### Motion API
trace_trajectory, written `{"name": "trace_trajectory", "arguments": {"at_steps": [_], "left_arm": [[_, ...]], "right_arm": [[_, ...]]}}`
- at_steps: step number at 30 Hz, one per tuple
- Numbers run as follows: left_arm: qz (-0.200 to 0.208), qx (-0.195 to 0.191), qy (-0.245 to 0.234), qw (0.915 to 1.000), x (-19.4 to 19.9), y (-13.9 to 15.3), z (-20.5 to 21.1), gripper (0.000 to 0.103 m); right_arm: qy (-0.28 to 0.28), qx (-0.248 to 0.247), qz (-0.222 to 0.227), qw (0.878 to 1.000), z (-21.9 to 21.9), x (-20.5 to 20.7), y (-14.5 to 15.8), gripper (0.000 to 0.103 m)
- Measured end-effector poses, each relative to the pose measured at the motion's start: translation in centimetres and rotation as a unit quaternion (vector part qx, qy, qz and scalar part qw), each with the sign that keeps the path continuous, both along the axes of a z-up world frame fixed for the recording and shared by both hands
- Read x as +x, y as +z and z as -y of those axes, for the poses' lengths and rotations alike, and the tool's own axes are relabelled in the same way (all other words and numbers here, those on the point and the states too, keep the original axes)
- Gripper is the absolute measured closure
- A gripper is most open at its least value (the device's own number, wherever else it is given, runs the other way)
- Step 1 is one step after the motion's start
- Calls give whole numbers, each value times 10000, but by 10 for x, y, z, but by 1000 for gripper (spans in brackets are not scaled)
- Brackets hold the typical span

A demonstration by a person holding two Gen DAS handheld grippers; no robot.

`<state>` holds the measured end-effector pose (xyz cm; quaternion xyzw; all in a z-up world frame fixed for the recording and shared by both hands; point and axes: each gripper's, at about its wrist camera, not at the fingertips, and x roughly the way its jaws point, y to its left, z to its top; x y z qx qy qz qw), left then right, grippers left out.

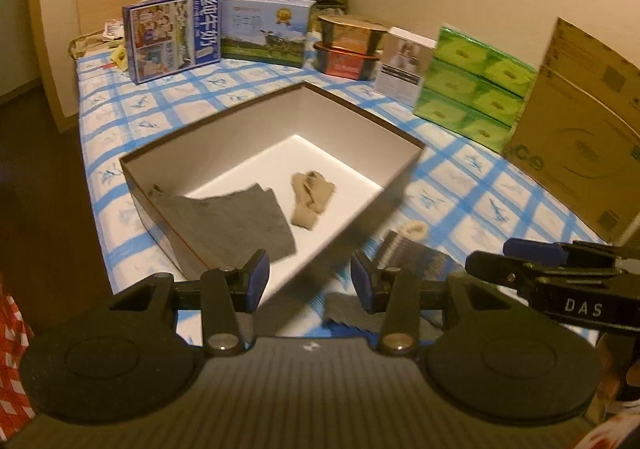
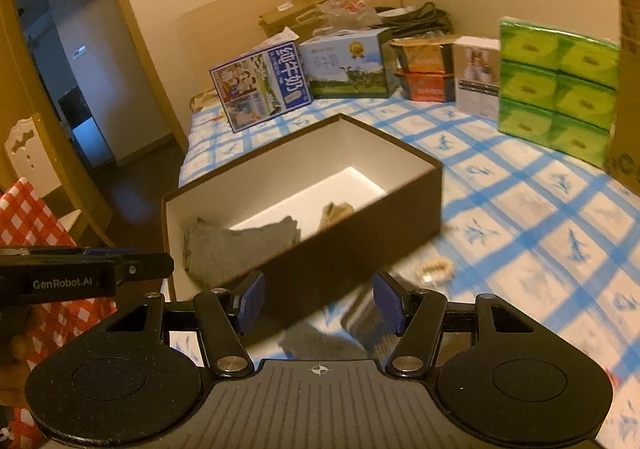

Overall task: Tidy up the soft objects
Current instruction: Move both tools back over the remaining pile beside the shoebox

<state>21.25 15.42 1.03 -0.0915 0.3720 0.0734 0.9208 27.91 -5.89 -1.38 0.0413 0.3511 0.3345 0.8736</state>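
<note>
An open brown box (image 1: pixel 400 169) with a white inside stands on the blue-checked bed. A grey cloth (image 1: pixel 240 221) and a beige sock (image 1: pixel 310 195) lie in it. In front of the box, on the sheet, lie a striped sock (image 1: pixel 408 255) with a cream cuff and another grey cloth (image 1: pixel 342 307). My left gripper (image 1: pixel 310 281) hovers open over the box's near corner, with nothing between its blue pads. My right gripper (image 2: pixel 318 303) is open and empty above the striped sock (image 2: pixel 360 315) and grey cloth (image 2: pixel 316 341). A cream fluffy piece (image 2: pixel 436 269) lies just beyond.
Along the wall stand milk cartons (image 1: pixel 172 37), stacked tins (image 1: pixel 348 49), a white box (image 1: pixel 404 65), green tissue packs (image 1: pixel 472 85) and a large cardboard box (image 1: pixel 580 129). A red checked cloth (image 2: pixel 28 217) and a dark doorway (image 2: pixel 60 69) lie left of the bed.
</note>
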Motion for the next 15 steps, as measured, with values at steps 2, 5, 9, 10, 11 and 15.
{"name": "trace_trajectory", "arguments": {"at_steps": [2, 5, 9, 10, 11, 15], "left_arm": [[-32, -46, -95, 9999, -6, -3, 9, 62], [-102, -110, -261, 9995, -14, -9, 26, 62], [-223, -148, -539, 9982, -19, -20, 51, 62], [-247, -167, -625, 9976, -20, -23, 57, 62], [-278, -179, -692, 9971, -20, -26, 64, 62], [-372, -169, -906, 9950, -14, -36, 87, 62]], "right_arm": [[-65, -43, -21, 10000, 14, -13, -2, 43], [-171, -109, -93, 9998, 35, -32, -8, 43], [-360, -258, -206, 9988, 63, -55, -19, 43], [-416, -275, -238, 9985, 70, -59, -22, 43], [-490, -294, -266, 9980, 78, -63, -25, 43], [-743, -413, -271, 9960, 101, -75, -33, 43]]}}
